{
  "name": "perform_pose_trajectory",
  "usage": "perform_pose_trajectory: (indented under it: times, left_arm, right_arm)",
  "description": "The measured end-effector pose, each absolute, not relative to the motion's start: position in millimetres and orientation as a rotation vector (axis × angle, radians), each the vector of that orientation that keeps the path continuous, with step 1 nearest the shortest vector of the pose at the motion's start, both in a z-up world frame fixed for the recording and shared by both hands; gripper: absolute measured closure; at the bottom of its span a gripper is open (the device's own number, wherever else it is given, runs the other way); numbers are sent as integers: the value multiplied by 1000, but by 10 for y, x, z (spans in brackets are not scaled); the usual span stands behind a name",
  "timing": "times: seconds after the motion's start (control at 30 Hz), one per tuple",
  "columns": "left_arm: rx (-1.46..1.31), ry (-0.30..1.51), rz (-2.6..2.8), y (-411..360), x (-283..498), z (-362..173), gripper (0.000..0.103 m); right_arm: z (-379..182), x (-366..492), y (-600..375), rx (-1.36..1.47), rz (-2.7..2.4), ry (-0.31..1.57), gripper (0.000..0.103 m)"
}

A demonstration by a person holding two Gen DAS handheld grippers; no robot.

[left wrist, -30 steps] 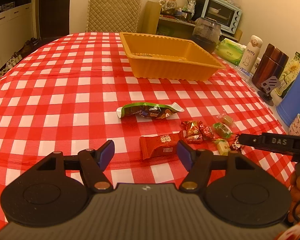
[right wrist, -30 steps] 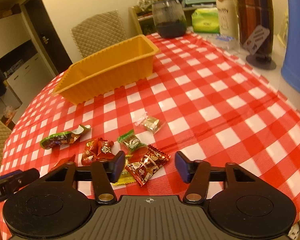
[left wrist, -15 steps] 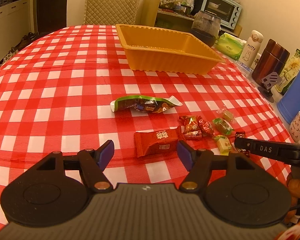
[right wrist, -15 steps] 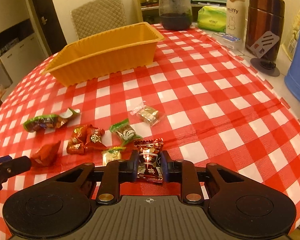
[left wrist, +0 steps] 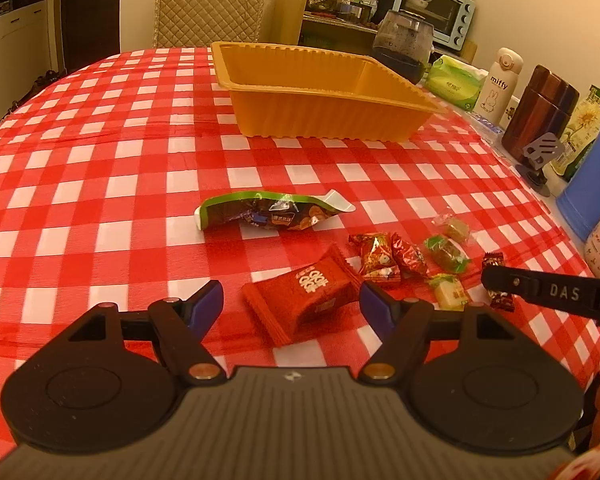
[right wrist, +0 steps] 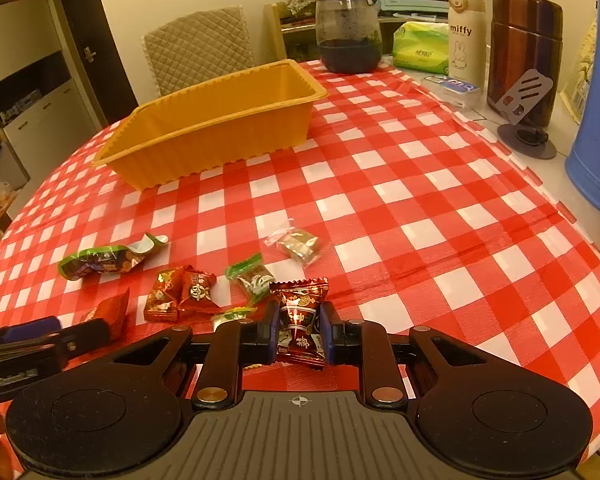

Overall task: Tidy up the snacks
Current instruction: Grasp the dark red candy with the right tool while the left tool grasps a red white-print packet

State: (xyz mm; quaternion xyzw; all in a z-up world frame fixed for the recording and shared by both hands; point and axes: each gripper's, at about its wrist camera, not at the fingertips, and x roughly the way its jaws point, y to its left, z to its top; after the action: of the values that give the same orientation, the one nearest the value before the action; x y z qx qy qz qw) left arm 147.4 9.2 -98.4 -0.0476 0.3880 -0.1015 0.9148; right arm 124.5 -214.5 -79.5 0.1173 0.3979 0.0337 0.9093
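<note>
brown candy (right wrist: 300, 326) pinched in right tongs (right wrist: 299, 334), left tongs (left wrist: 291, 303) spread around red packet (left wrist: 302, 294)

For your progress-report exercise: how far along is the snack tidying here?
Done: nothing; the orange tray looks empty. In hand: the right tongs are shut on a dark red candy; the left tongs are open around the red packet. Left: the green packet and the other small candies on the tablecloth.

Warm amber light — sharp, fisheye-bent edges.
</note>
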Motion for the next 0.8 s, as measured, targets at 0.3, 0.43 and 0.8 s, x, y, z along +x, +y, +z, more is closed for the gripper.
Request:
perform_pose_trajectory:
  times: [0.3, 0.43, 0.8]
  left_arm:
    - [56, 765, -269, -93, 1567, -1055, 31]
    - [47, 797, -271, -52, 1632, -1100, 47]
    - [50, 832, -245, -38, 1541, -1027, 76]
  right_arm:
    - [-798, 1275, -2139, 258, 79, 826, 82]
    - [-798, 1281, -2140, 268, 85, 827, 82]
    - [-743, 1263, -2091, 259, 95, 810, 82]
